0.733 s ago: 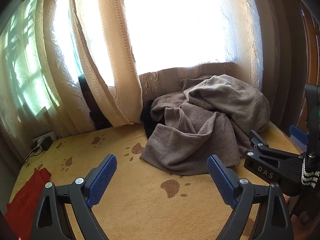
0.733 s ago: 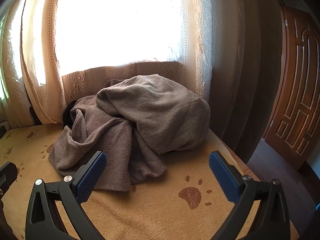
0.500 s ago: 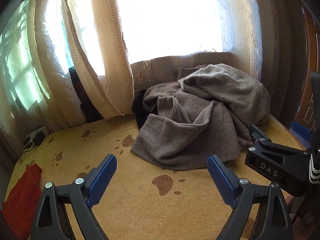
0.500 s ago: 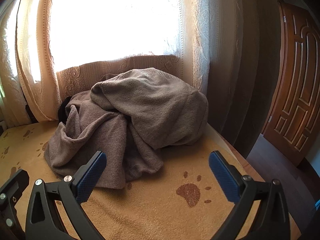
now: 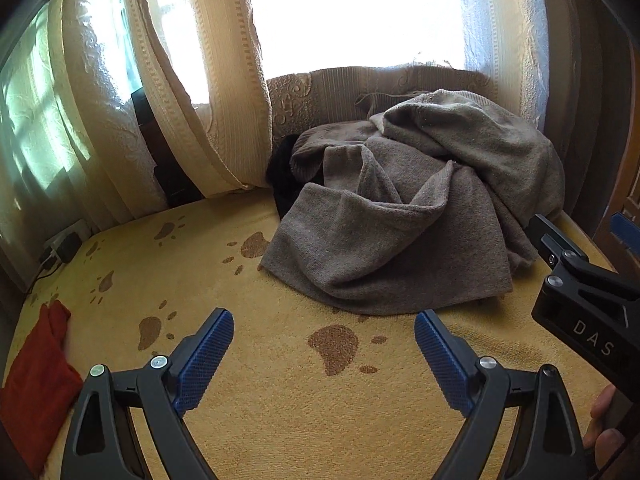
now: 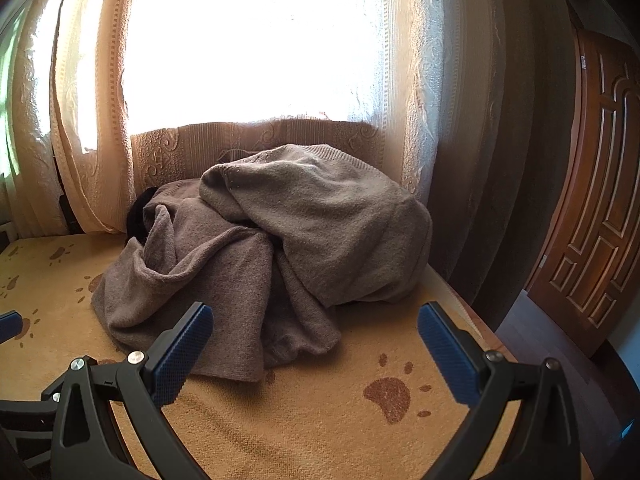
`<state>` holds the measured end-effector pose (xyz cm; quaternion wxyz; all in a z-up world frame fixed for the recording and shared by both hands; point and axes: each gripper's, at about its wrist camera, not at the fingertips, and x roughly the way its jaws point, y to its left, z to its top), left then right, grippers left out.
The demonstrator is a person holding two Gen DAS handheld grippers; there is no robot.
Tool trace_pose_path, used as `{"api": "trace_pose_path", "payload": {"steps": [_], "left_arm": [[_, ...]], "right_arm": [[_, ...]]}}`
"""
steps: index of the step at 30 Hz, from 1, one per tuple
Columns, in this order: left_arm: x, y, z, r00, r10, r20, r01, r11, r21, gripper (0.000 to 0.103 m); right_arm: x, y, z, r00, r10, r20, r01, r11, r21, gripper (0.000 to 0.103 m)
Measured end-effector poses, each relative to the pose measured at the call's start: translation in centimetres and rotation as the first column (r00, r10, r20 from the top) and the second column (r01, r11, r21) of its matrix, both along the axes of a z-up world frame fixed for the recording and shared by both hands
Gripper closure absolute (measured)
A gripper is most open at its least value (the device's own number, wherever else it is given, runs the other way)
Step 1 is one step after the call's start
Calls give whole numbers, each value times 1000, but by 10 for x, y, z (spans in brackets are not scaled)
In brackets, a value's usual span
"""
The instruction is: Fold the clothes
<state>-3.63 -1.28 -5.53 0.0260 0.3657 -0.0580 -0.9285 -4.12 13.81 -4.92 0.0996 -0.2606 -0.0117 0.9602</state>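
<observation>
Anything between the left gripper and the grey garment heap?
Only bare yellow blanket with a brown paw print, in the left wrist view, between left gripper and grey garment heap.

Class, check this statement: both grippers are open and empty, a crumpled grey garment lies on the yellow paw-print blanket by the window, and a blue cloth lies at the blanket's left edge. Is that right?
One detail is wrong: the cloth at the left edge is red, not blue, as the left wrist view shows. The rest stands: left gripper and right gripper are open and empty, and the grey garment lies crumpled on the blanket.

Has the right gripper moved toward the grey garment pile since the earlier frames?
Yes. In the right wrist view the grey garment pile now reaches the right gripper and the paw print sits lower, so it moved forward. Jaws open.
</observation>
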Motion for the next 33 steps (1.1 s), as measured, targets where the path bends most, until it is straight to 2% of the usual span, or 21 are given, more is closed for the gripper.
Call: {"api": "trace_pose_path", "payload": {"steps": [9,16,19,22,26,30,33], "left_arm": [[3,-2,8,1000,-5,-26,6,1000,6,9],[3,-8,6,1000,-15,-2,15,995,101,9],[5,-9,9,1000,-8,-13,9,996,85,9],[5,-13,14,1000,4,-25,-2,997,76,9],[4,-18,16,999,15,-29,-13,996,83,9],[4,-21,16,999,10,-39,-6,994,105,9],[7,-26,19,997,-33,-72,47,981,191,9]], "right_arm": [[4,-4,-4,999,18,-27,-19,1000,-12,0],[4,6,-9,1000,-13,9,14,999,-33,0],[2,17,-6,998,-33,52,37,996,-77,0],[2,24,7,998,-31,53,36,995,-98,0],[2,25,30,999,-36,10,36,998,-45,0],[7,20,50,996,-24,-82,24,1000,-5,0],[8,8,55,992,-6,-125,13,999,52,0]]}}
